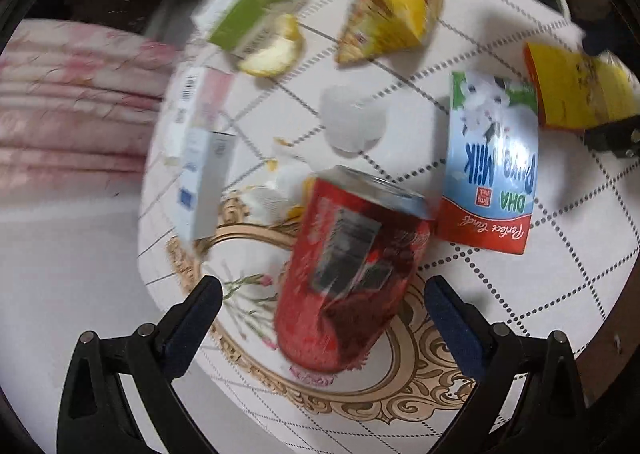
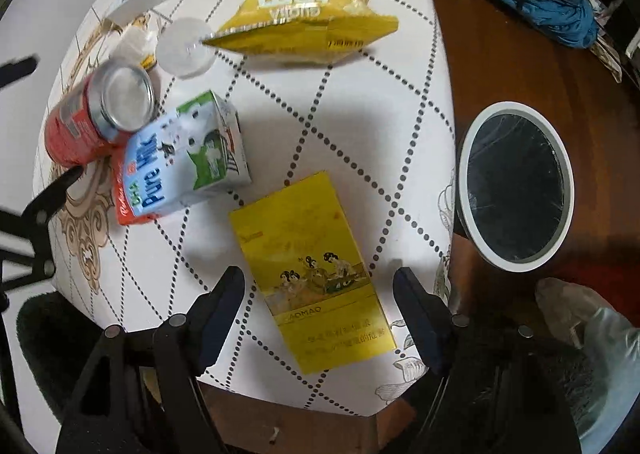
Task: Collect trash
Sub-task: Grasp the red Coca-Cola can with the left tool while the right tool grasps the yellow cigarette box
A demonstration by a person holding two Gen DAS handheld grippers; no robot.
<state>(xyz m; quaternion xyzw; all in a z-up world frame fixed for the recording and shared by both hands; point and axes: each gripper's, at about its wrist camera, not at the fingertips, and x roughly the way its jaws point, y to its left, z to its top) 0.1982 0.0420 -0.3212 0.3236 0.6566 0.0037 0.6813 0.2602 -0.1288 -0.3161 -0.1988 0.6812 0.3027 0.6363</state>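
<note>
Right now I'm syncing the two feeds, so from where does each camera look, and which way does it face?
Left wrist: rides the left gripper, looking down over its open fingers at the red can lying on the table.
Right wrist: rides the right gripper, open, looking down at the yellow box, the bin at right.
Shared: can, milk carton, yellow box.

left wrist cam: looked down, close over can [image 1: 352,270], blurred | right wrist cam: looked down from table [image 2: 320,126] edge, close over yellow box [image 2: 312,274], bin [image 2: 516,186] at right | shared: can, milk carton [image 1: 492,162], yellow box, table top
</note>
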